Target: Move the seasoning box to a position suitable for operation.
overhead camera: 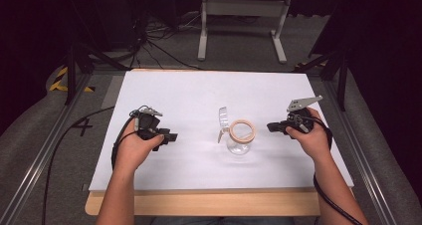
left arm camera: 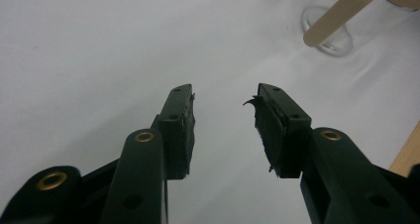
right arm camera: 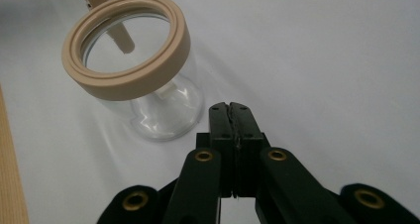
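Pressing its jaws flat together on nothing, your right gripper [right arm camera: 233,107] points at the glass jar [right arm camera: 148,85] just beside it, mid-sheet. Your left gripper [left arm camera: 223,115] hangs wide apart over the white table [overhead camera: 189,90], well apart from the jar's open lid [overhead camera: 223,119].

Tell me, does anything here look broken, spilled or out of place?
Nothing is spilled: the glass jar stands upright and looks empty, lid swung open. One oddity: in the left gripper view, the black padding on one jaw looks torn and frayed, with a shred curling off its tip.
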